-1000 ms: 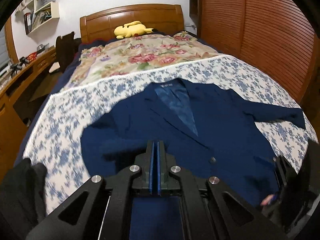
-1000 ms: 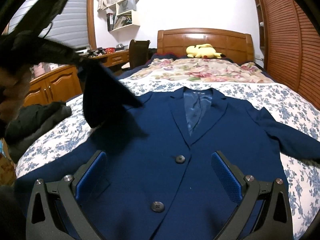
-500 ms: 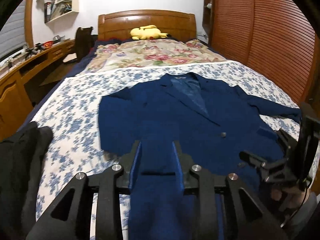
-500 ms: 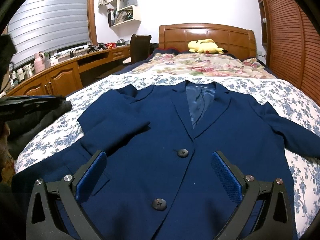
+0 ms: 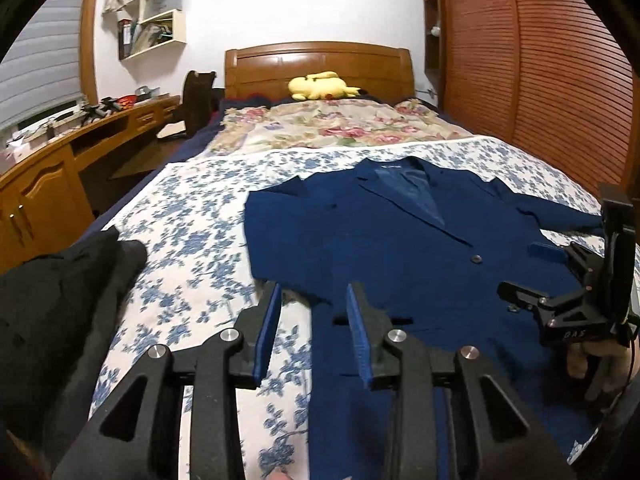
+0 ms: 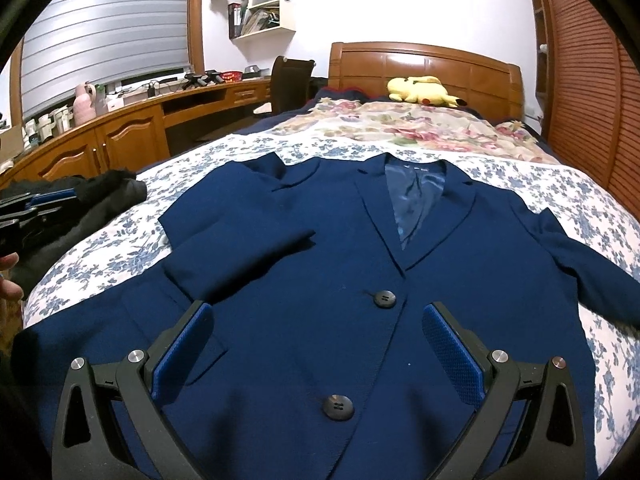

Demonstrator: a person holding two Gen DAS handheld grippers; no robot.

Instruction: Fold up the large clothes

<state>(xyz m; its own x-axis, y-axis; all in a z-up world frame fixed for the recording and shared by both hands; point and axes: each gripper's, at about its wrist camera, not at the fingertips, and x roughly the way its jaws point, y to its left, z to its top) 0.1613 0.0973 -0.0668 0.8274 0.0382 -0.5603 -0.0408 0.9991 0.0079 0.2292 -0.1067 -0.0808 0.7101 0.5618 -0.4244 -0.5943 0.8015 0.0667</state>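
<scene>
1. We see the navy jacket (image 6: pixel 360 280) lying face up and buttoned on the blue-flowered bedspread (image 5: pixel 192 232), straight ahead of and under the right gripper (image 6: pixel 316 344), with one sleeve (image 6: pixel 240 248) already folded across its chest and the other sleeve (image 6: pixel 592 268) stretched out to that gripper's right
2. We judge the jacket soft but fairly heavy, with stiffer lapels and shoulders; it should drape, not slide, so we would pinch it at a cuff, a shoulder seam or the hem edge, never the buttons
3. Our left gripper (image 5: pixel 312 332) has its jaws partly apart and opening, nothing between them; the jacket's hem side lies just ahead to its right
4. Our right gripper hangs wide apart above the lower front, empty
5. Only the left wrist view shows the right gripper from outside (image 5: pixel 568 300); only the right wrist view shows both buttons and the folded sleeve clearly; a dark garment (image 5: pixel 52 312) lies to the left gripper's left
</scene>
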